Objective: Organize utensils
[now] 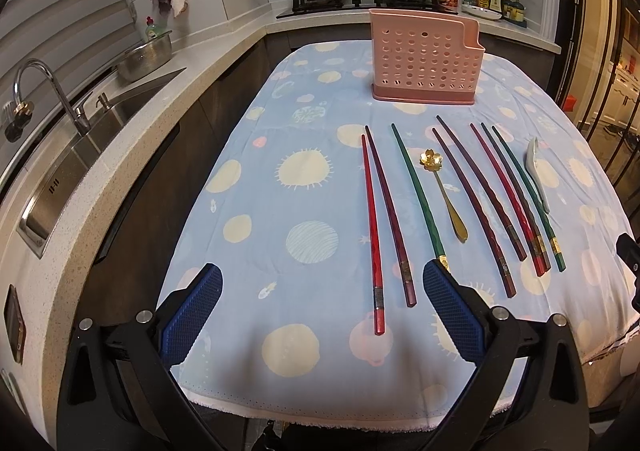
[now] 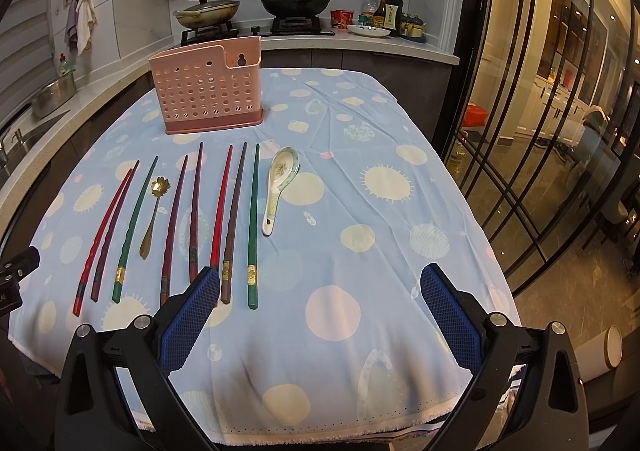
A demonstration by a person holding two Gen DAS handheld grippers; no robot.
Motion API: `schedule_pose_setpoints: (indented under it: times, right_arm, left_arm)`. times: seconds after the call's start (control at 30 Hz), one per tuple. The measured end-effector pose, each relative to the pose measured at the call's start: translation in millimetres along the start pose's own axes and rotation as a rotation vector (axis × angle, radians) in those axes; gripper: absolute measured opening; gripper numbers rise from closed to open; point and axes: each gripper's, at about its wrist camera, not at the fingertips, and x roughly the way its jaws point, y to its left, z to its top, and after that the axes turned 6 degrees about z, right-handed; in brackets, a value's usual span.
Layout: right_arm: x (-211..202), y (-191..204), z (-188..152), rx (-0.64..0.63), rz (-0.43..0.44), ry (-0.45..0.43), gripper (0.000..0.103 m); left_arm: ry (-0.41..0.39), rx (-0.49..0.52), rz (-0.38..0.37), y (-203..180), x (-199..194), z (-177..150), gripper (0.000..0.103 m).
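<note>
Both tongs, left [image 1: 322, 291] and right [image 2: 320, 291], are gaping empty over the table [image 2: 360, 331]; chopsticks [image 2: 253, 227] are lying at 11 o'clock of the right.

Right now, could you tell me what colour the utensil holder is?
Pink holder, dotted with round holes; clearest in the right wrist view.

Left gripper [image 1: 322, 313] and right gripper [image 2: 320, 315] alike: black angular plastic frames, round silver screws at the joints, two fingers [image 1: 456, 315] each faced with blue cross-hatched rubber pads.
</note>
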Motion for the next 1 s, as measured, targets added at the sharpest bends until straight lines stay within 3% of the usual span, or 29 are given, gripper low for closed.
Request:
schedule_pose_setpoints:
  times: [0.6, 0.87, 1.0]
  right_arm:
    - [-0.2, 0.4, -0.1, 0.001, -0.001, 0.001, 0.096]
    - [6.6, -2.6, -1.4, 0.008, -0.005, 0.015, 0.096]
    - [11.7, -1.5, 0.0, 0.005, -0.004, 0.030, 0.096]
  left_arm:
    - [0.012, -0.001, -0.010, 0.7, 5.1, -1.0, 0.096]
    - [0.065, -0.043, -0.009, 15.0, 30.0, -0.7, 0.096]
    - [0.109, -0.062, -0.066, 14.0, 45.0, -3.0, 0.096]
